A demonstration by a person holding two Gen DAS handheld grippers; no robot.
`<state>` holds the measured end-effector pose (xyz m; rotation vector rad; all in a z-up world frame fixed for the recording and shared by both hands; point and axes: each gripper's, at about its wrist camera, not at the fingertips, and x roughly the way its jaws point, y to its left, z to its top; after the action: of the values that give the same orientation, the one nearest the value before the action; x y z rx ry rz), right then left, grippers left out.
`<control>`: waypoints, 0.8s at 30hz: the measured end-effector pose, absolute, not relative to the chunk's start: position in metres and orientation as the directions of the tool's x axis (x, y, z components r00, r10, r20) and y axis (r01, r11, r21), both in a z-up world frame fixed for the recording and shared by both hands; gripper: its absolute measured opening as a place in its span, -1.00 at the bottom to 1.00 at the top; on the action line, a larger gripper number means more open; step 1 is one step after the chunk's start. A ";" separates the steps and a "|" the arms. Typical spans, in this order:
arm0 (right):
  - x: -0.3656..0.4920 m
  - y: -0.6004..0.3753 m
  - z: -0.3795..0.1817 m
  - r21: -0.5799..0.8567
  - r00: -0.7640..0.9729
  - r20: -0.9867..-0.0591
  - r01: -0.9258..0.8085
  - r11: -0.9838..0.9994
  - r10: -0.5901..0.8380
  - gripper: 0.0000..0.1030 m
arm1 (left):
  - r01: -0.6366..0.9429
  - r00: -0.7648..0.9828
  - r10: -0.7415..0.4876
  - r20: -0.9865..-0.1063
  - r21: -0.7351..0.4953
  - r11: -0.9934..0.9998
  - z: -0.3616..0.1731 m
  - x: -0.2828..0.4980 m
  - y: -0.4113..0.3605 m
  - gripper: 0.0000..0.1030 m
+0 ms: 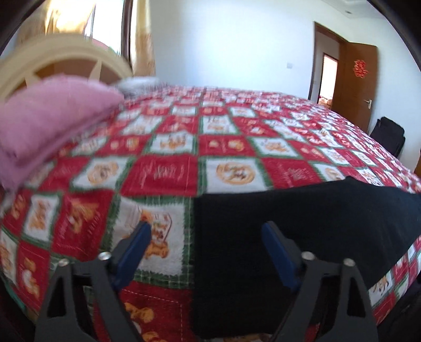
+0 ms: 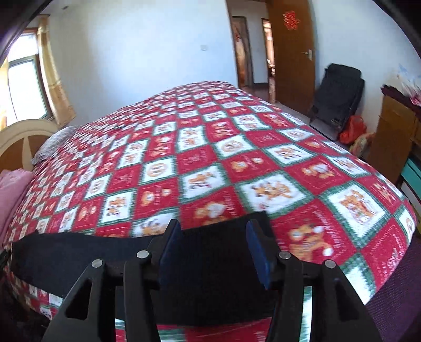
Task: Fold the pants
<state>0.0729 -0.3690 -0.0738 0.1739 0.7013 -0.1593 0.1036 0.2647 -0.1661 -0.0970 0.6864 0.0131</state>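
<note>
**Black pants flat at the bed's near edge, both claws apart**

Lying across the near edge of the red, white and green patchwork quilt (image 2: 200,147), the black pants (image 2: 210,268) form a flat dark band. The right gripper (image 2: 210,247) hangs above them, blue pads partly apart and gripping nothing. The left gripper (image 1: 206,250) stands wider, over the pants' left end (image 1: 289,231), also empty. A pink folded blanket (image 1: 44,126) sits far left. A red paper character (image 2: 291,19) marks the brown door (image 2: 292,60); blur hides its strokes.
</note>
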 end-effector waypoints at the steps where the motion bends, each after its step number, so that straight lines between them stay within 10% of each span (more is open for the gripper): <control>1: 0.075 -0.357 -0.074 0.103 0.756 -0.650 0.179 0.978 -0.070 0.05 | -0.036 0.768 -0.043 -0.639 -0.111 0.993 -0.171 0.107 0.265 0.52; 13: 0.097 -0.224 -0.121 0.089 0.701 -0.702 -0.091 0.992 0.127 0.07 | -0.029 0.764 -0.109 -0.636 -0.203 0.979 -0.181 0.112 0.252 0.18; 18: 0.095 -0.205 -0.134 0.111 0.691 -0.705 -0.120 0.987 0.163 0.07 | 0.007 0.774 -0.170 -0.610 -0.259 0.966 -0.174 0.100 0.251 -0.55; 24: 0.094 -0.208 -0.128 0.133 0.720 -0.675 -0.096 0.986 0.161 0.08 | -0.012 0.810 -0.210 -0.548 -0.373 0.928 -0.154 0.098 0.273 -0.57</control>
<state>0.0937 -0.2083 -0.1278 0.0904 0.7539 0.1423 0.0981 0.2733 -0.1544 -0.3738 0.6215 -0.1081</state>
